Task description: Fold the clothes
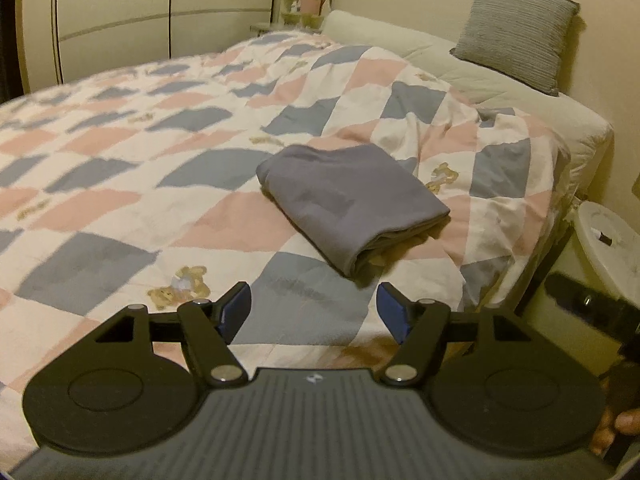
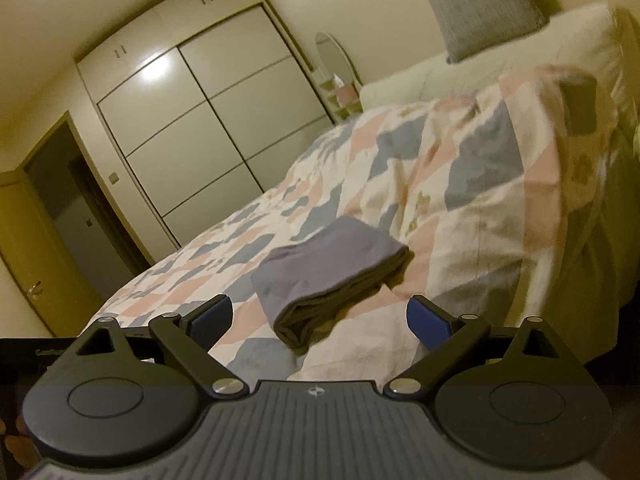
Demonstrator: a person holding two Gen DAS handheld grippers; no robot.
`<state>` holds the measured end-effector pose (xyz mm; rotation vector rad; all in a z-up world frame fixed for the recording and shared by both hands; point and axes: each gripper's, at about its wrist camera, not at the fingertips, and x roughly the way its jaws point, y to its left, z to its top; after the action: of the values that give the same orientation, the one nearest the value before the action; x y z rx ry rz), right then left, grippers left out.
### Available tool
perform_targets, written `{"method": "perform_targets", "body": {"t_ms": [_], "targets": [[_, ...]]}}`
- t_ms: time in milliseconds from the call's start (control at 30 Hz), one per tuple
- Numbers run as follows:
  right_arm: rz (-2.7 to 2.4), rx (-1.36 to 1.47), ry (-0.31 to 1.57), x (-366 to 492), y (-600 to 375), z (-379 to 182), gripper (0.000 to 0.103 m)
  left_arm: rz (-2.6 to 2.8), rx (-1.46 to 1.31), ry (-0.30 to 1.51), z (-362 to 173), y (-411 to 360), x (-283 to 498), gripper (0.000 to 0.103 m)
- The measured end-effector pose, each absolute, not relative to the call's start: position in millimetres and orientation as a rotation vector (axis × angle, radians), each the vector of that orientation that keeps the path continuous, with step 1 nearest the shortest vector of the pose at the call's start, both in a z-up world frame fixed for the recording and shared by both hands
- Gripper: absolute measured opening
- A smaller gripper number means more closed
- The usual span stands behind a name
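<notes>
Grey garment (image 1: 352, 200) lies folded into a compact rectangle on the bed (image 1: 520, 92), resting on the quilt (image 1: 120, 152) with pink, blue-grey and white diamond patches and small bear motifs. Layered fold edges face the cameras; several thicknesses of cloth visible at that near end in the right wrist view (image 2: 328, 276). Garment sits toward the right-hand side of the bed in the left wrist view, near the rumpled ridge of quilt. Left hand-held gripper (image 1: 314, 312): jaws spread wide, nothing between the blue pads (image 1: 236, 312), positioned just short of the garment's near edge and not touching it. Right hand-held gripper (image 2: 318, 322): jaws likewise spread, empty, held low near the bed edge with the garment just beyond and between the fingertips (image 2: 428, 320) in view; no contact seen. Part of a person's hand (image 1: 618, 428) shows at the lower right edge of the left wrist view, beside the gripper body. Background: grey ribbed cushion (image 1: 520, 36) leaning on the wall at the head of the bed, pale pillow (image 1: 384, 28) to its left, white sliding-door wardrobe (image 2: 208, 120) across the room, oval mirror (image 2: 334, 56) beside it, open doorway (image 2: 76, 200) at left. Some motion blur in the right wrist view.
</notes>
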<state>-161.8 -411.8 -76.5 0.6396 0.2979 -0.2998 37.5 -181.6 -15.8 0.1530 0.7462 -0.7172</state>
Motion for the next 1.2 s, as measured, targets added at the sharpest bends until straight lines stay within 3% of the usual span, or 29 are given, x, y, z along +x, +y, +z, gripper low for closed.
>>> {"method": "perform_targets", "body": {"t_ms": [400, 567, 700, 1067, 1200], "targets": [[-0.264, 0.865, 0.383, -122.7, -450.3, -131.5, 0.095, -0.711, 0.082, 0.959, -81.3, -209.2, 117.2, 0.066], [-0.101, 1.187, 0.232, -96.9, -477.7, -156.8, 0.078, -0.806, 0.040, 0.961, -90.2, -222.8, 171.3, 0.066], [-0.059, 1.341, 0.208, -57.5, -495.4, -181.0, 0.077, -0.879, 0.071, 1.008, -97.6, -249.5, 221.9, 0.063], [-0.229, 1.549, 0.376, -4.7, -510.9, -187.5, 0.074, -0.922, 0.151, 1.254, -69.4, -312.3, 310.3, 0.060], [-0.286, 1.583, 0.411, 3.2, -508.6, -180.6, 0.074, -0.992, 0.218, 1.266, -51.9, -339.7, 329.4, 0.064]]}}
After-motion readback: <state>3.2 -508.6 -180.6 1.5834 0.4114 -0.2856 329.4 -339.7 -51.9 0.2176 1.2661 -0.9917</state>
